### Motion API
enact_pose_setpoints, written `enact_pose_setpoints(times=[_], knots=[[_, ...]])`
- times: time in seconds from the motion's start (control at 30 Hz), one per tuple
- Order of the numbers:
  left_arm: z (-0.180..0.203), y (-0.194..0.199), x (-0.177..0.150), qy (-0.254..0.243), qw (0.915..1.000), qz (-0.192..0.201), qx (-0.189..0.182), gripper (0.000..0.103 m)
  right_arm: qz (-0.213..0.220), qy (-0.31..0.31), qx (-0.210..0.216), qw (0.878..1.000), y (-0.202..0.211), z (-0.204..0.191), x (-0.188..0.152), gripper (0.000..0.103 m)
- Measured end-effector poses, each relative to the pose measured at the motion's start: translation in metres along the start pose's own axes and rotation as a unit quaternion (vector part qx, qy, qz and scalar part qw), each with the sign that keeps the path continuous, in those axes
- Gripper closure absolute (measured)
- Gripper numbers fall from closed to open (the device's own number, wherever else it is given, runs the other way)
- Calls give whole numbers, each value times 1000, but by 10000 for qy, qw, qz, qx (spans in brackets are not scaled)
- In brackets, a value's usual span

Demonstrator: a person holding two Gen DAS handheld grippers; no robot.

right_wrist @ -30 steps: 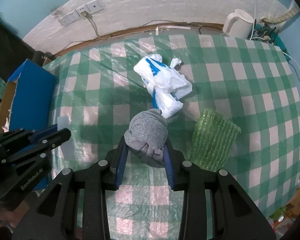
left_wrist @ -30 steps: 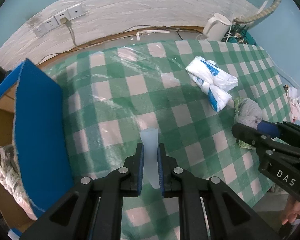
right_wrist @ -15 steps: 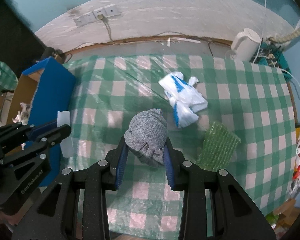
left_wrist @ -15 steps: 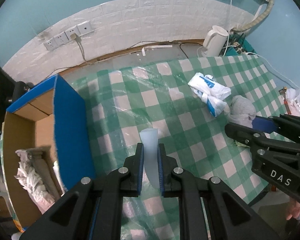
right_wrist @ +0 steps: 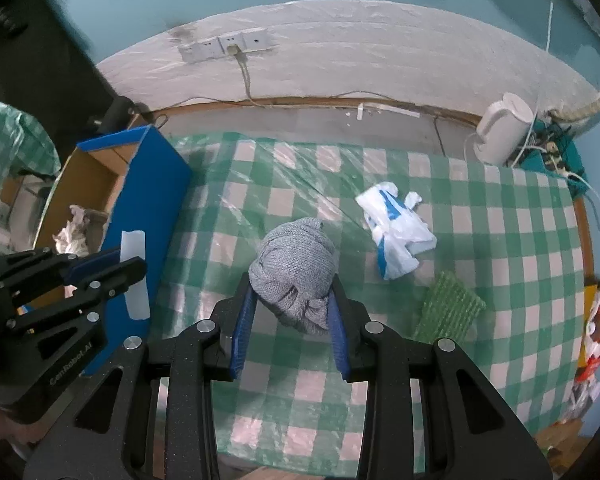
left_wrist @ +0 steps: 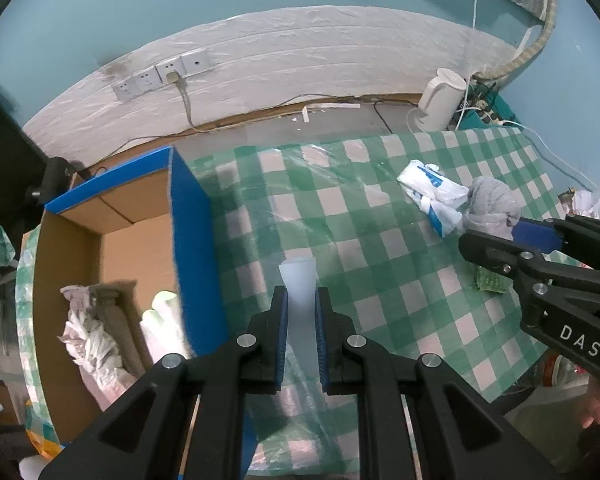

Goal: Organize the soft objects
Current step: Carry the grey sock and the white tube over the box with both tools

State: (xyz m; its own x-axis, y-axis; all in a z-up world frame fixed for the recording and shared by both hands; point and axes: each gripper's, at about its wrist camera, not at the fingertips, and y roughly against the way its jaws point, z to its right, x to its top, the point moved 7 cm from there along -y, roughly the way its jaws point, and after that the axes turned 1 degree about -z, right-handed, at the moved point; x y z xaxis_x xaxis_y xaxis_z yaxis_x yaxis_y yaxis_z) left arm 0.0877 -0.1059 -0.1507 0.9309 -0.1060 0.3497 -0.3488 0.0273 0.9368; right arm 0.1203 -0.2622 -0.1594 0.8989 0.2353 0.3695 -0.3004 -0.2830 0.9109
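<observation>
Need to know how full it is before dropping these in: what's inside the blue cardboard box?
Inside the blue cardboard box: a crumpled white plastic bag, a brownish item beside it, and pale foam-like rolls against the near wall. That wall hides the box's floor beyond them.

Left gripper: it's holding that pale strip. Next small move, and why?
Probably carry it left, over the open cardboard box, then release. The left gripper is shut on the pale strip, clear of the checked tablecloth, and the box beside it already holds crumpled soft items.
</observation>
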Motion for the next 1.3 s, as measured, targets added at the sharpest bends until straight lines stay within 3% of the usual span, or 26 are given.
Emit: enact_pose_setpoints(times=[0.53,1.3], knots=[[-42,17,-8,305,9994,129,103,90,120,478,260,9984,-1,-57,12,70],[-136,22,-43,986,9947,124,260,90,48,1143,689,9910,-14,-158,22,70]])
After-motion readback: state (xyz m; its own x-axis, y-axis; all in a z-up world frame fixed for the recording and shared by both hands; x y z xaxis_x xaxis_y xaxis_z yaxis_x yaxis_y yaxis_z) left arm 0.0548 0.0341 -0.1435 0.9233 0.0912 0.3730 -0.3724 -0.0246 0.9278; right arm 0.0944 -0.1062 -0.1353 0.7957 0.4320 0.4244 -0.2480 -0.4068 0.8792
